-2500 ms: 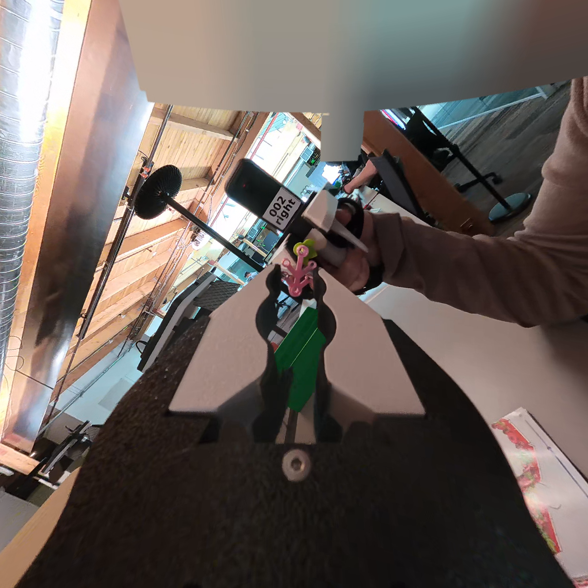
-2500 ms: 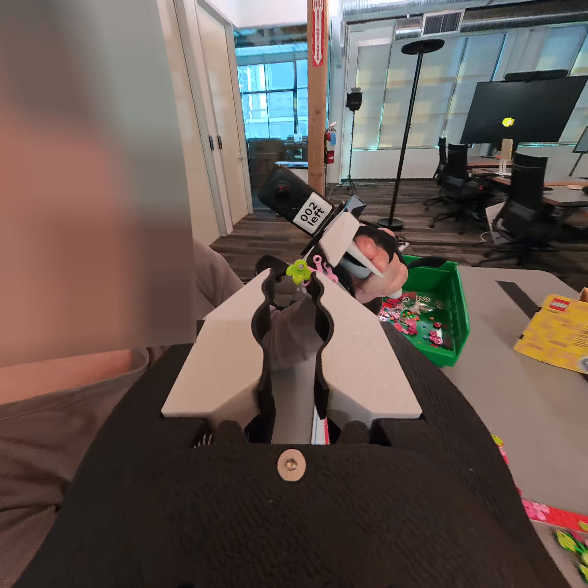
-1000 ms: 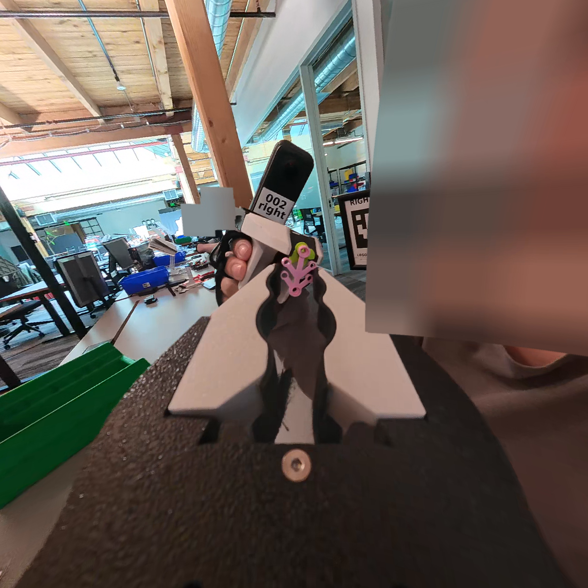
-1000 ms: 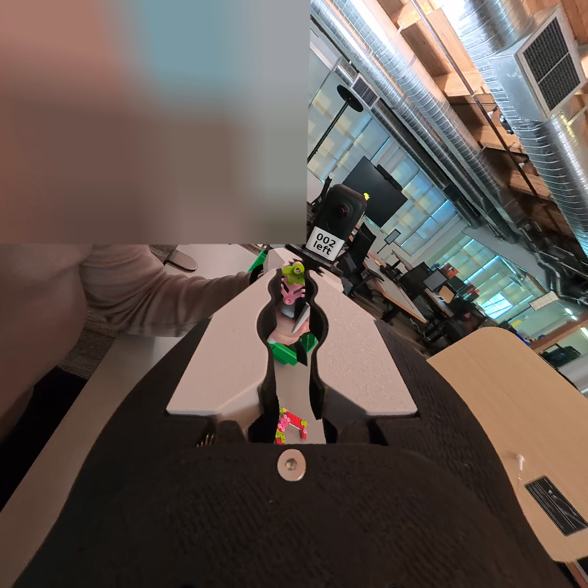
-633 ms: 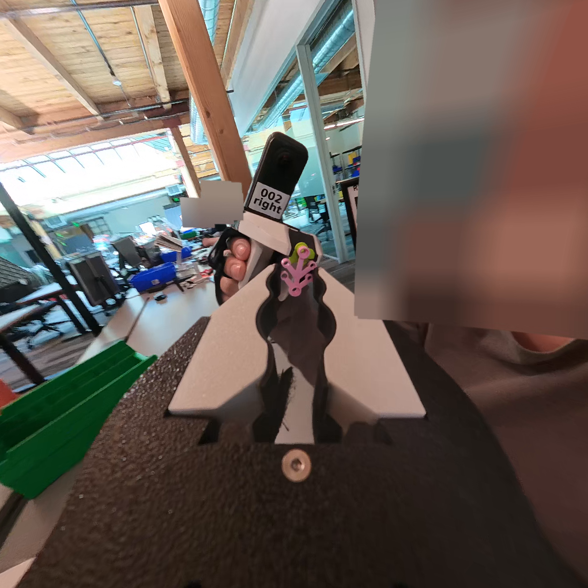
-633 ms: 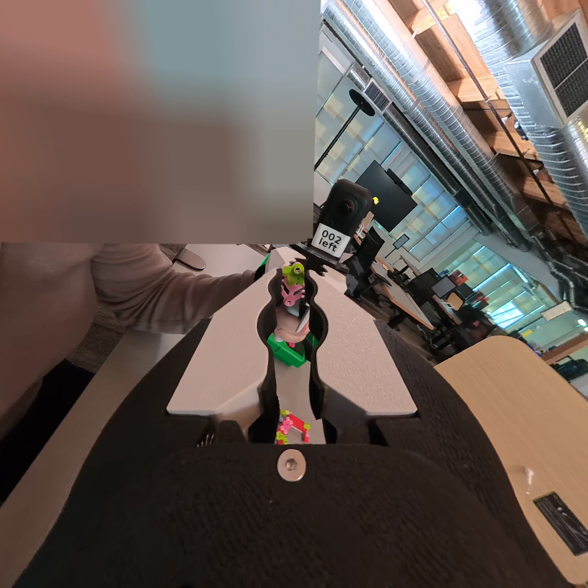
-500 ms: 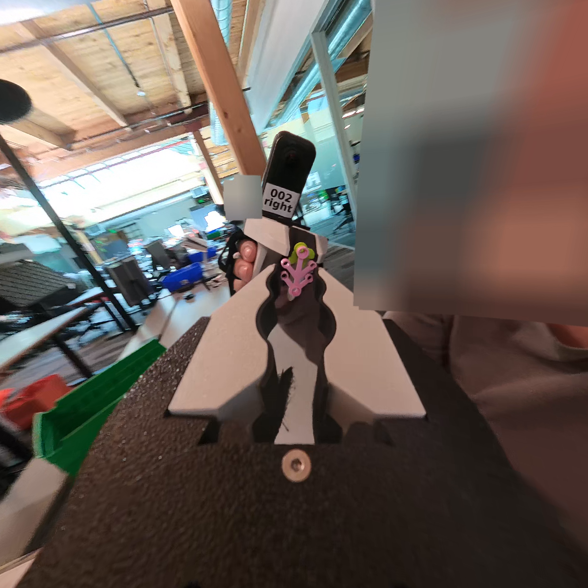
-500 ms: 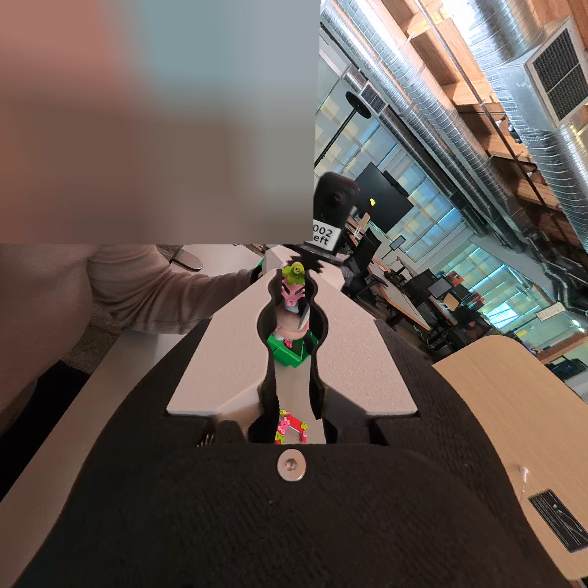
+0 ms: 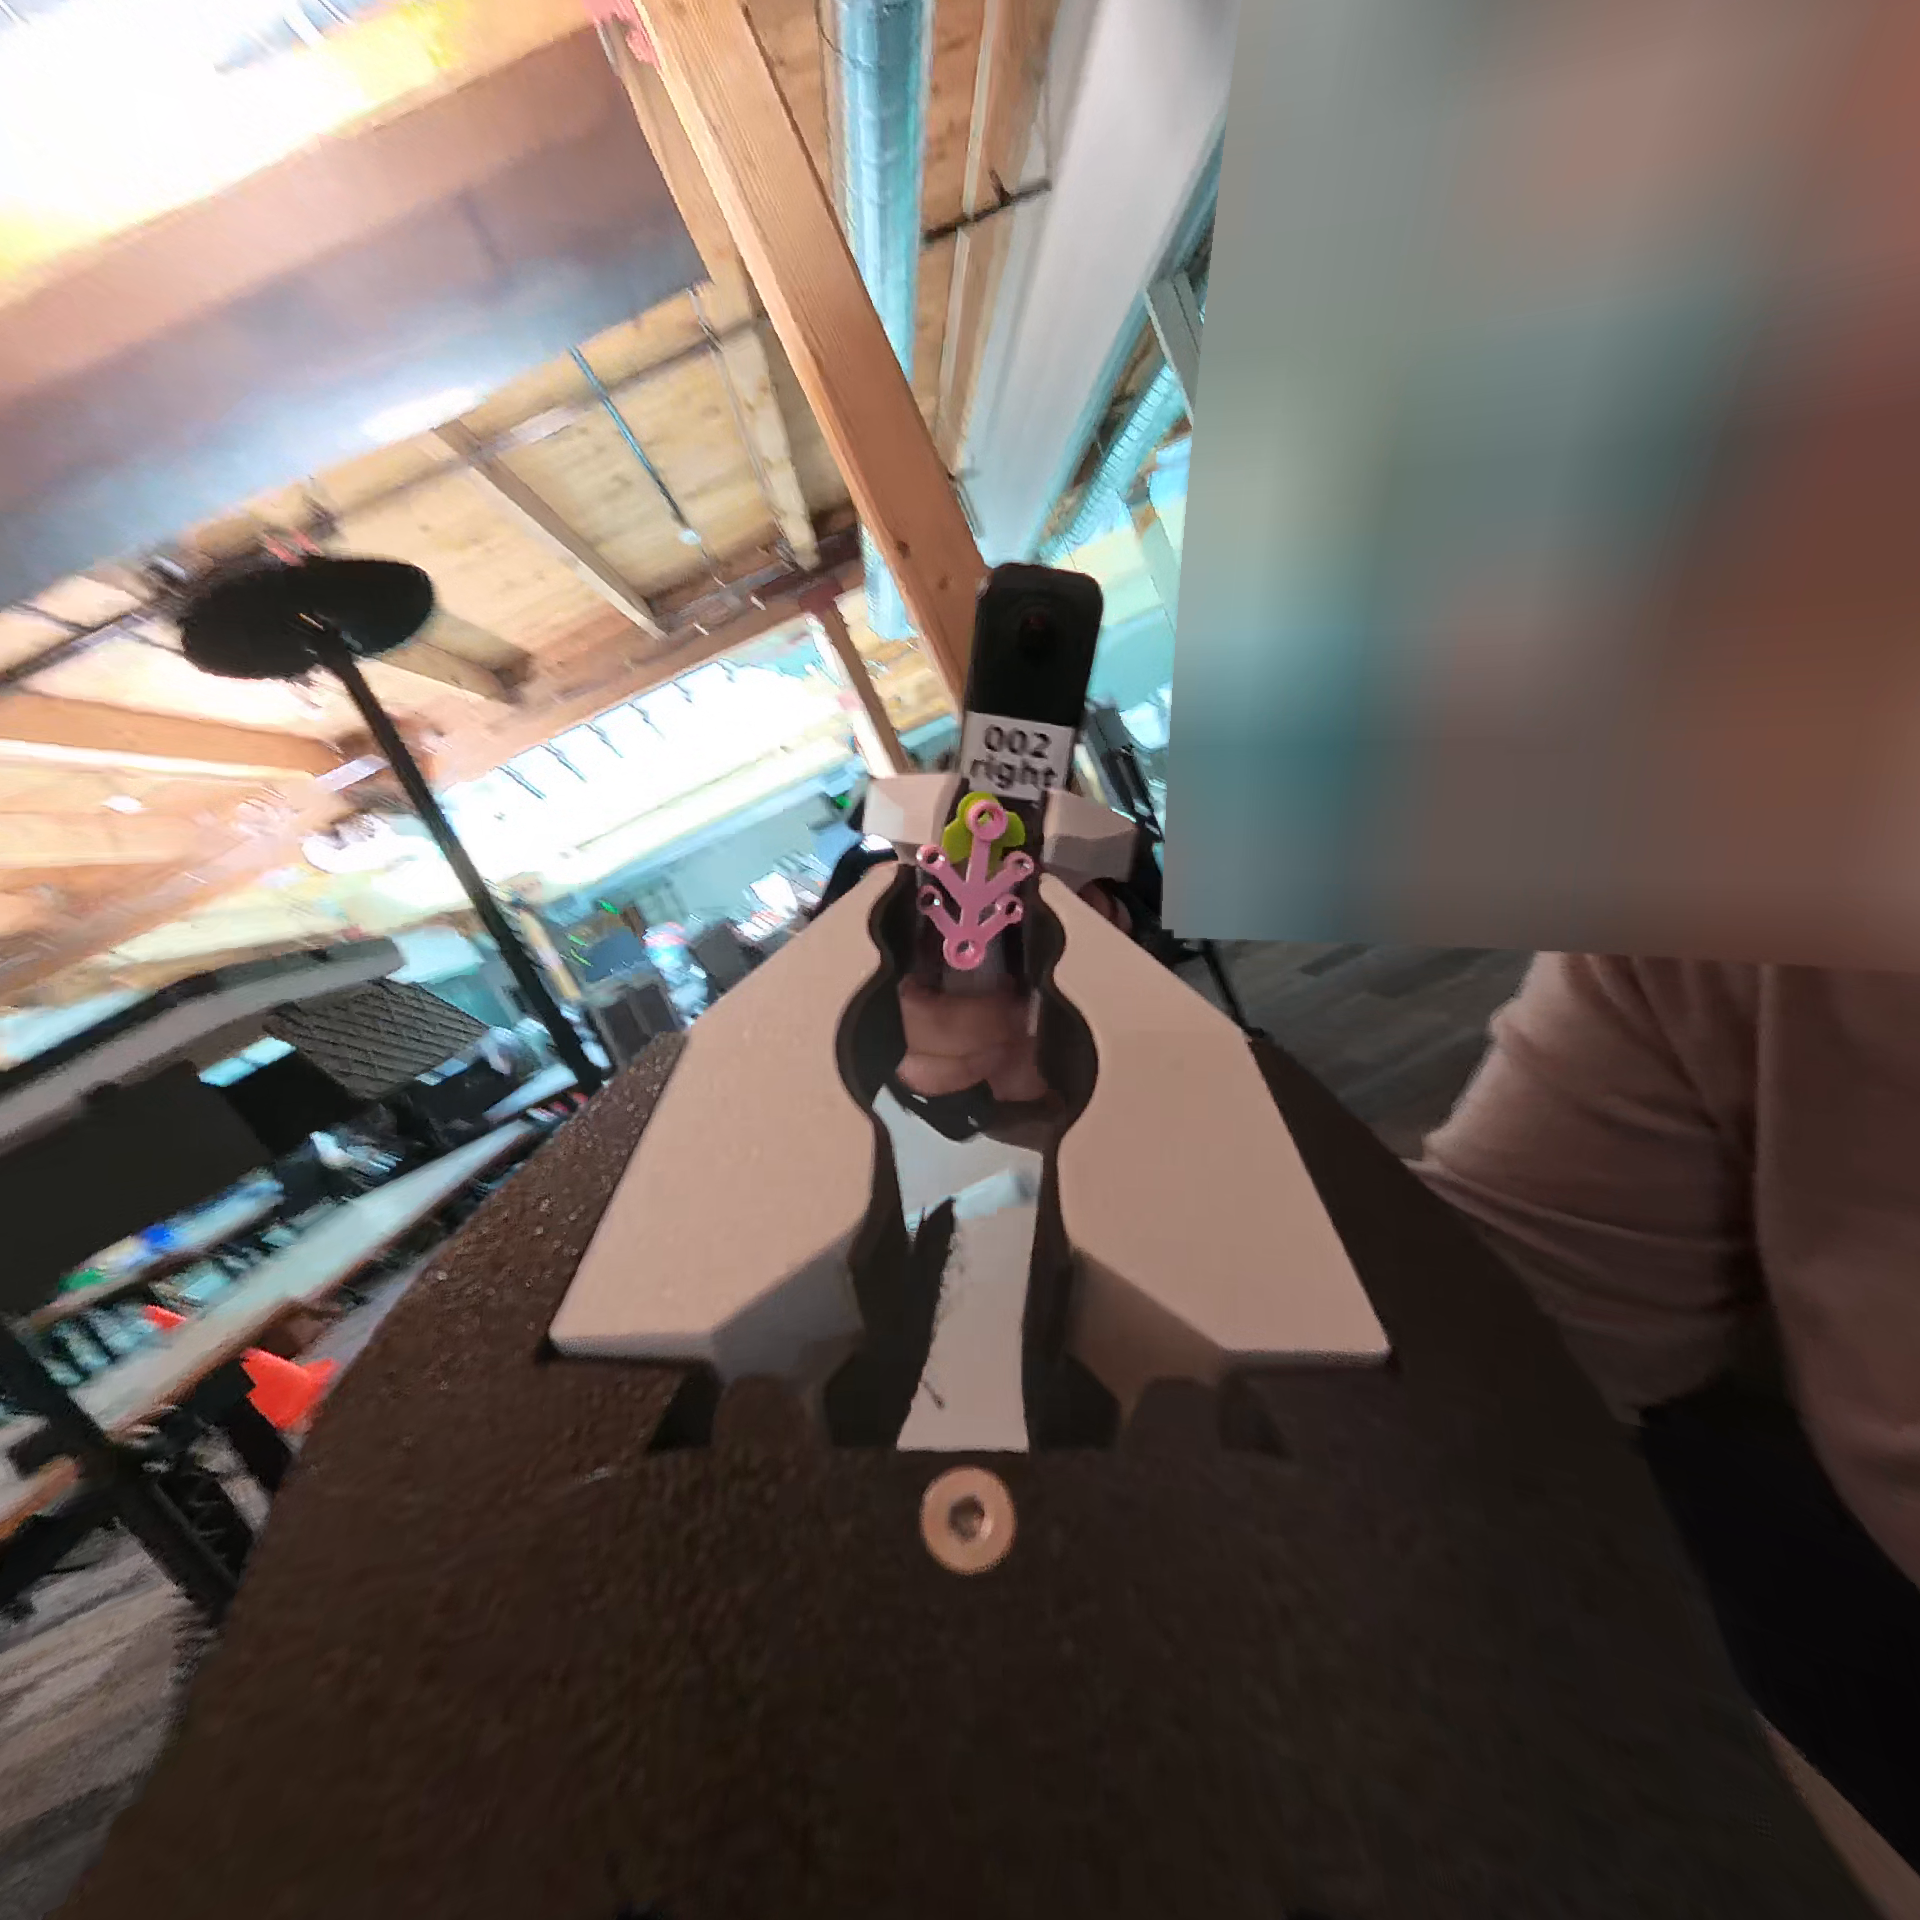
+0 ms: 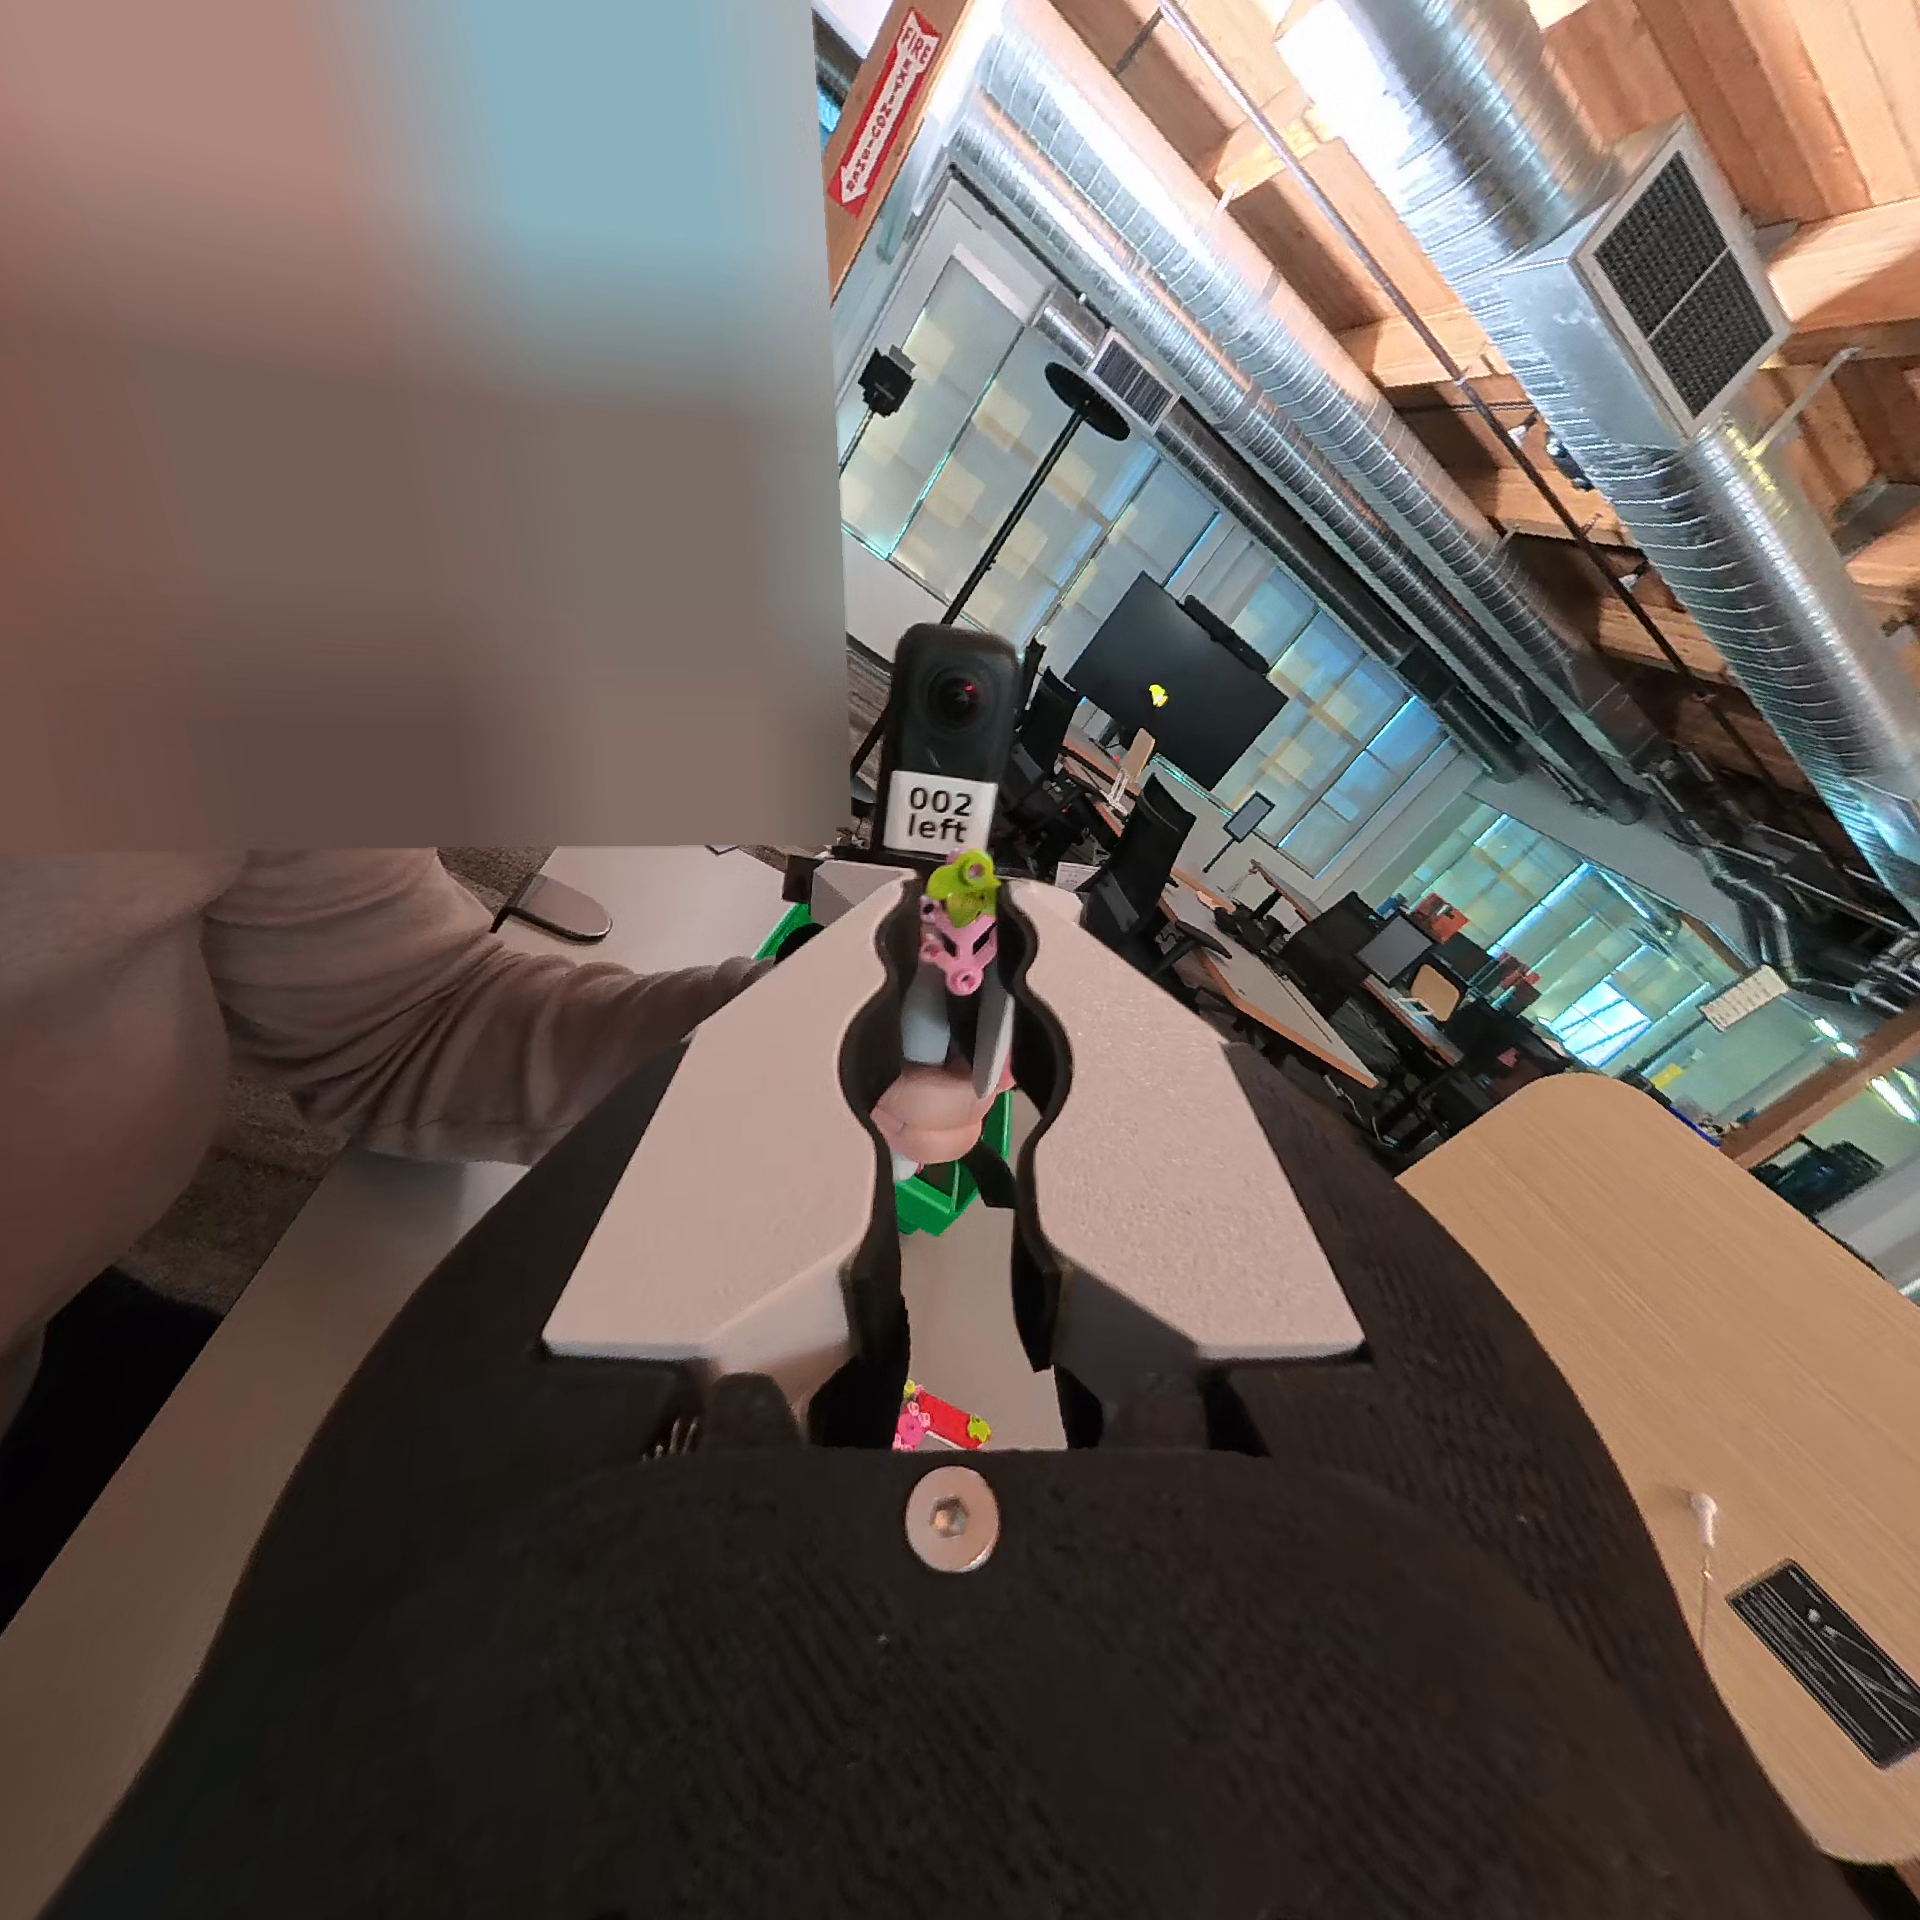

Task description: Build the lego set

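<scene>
Two grippers tip to tip, left gripper (image 9: pixel 971 914) pinching pink branch piece (image 9: pixel 974 902); right gripper (image 10: pixel 961 914) pinching lime piece (image 10: pixel 962 878)

The two grippers meet tip to tip in mid-air, so the left gripper (image 9: pixel 971 883) has the right gripper (image 10: pixel 961 914) straight ahead, with the pink branched lego piece (image 9: pixel 971 909) and lime green piece (image 9: pixel 982 831) wedged between their tips. The person's sleeve (image 10: pixel 447 997) closes one side. Below, the table (image 10: pixel 260 1340) is bare except for a green bin (image 10: pixel 940 1195) and a small red-and-pink lego build (image 10: pixel 940 1421).
</scene>
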Available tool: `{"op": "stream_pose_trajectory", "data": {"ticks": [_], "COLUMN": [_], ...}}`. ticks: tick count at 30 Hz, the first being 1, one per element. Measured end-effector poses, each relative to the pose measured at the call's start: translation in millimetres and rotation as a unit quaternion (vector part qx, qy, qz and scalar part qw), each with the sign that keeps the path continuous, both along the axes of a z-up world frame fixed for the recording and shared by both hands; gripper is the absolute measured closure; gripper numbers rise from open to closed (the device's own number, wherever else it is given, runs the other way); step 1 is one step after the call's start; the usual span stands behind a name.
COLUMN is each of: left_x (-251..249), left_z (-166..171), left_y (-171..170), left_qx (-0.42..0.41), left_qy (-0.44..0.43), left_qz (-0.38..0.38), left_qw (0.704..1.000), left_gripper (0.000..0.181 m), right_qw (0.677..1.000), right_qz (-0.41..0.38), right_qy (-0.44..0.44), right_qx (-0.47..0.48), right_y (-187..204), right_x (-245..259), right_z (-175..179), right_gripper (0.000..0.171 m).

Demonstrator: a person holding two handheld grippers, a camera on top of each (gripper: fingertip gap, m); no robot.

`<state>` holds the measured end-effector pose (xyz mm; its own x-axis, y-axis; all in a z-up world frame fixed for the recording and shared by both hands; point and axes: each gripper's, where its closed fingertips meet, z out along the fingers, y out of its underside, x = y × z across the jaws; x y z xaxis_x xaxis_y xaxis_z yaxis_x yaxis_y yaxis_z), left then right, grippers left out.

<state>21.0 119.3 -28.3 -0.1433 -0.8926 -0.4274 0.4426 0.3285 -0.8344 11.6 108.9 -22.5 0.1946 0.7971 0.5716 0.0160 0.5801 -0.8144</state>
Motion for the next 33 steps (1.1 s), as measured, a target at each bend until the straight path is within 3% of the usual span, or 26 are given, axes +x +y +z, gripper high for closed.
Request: {"op": "stream_pose_trajectory", "data": {"ticks": [6,11,14,18,27,33], "left_x": [-5.3,-14.2,-14.3,-11.3,-9.2,-8.4], "left_z": [17.2,25.6,26.0,25.5,24.8,23.5], "left_y": [14.0,33.2,33.0,31.7,29.9,27.0], "left_qx": [0.032,0.106,0.144,0.172,0.189,0.204], "left_qy": [-0.114,-0.186,-0.202,-0.203,-0.200,-0.197], "left_qz": [0.103,0.290,0.344,0.368,0.376,0.366], "left_qw": [0.988,0.933,0.906,0.891,0.885,0.886], "left_gripper": [0.163,0.163,0.163,0.163,0.163,0.163], "right_qw": [0.999,0.983,0.967,0.951,0.952,0.951], "right_qz": [-0.019,-0.130,-0.194,-0.243,-0.239,-0.234], "right_qy": [0.033,0.061,0.044,0.034,0.021,0.002], "right_qx": [0.013,0.113,0.158,0.188,0.188,0.202], "right_y": [6.4,13.7,18.6,23.6,24.4,20.9], "right_x": [0.7,-8.5,-17.2,-19.2,-20.4,-21.1], "right_z": [10.4,25.0,24.1,24.7,21.3,17.7], "right_gripper": [0.142,0.139,0.142,0.146,0.164,0.166]}}
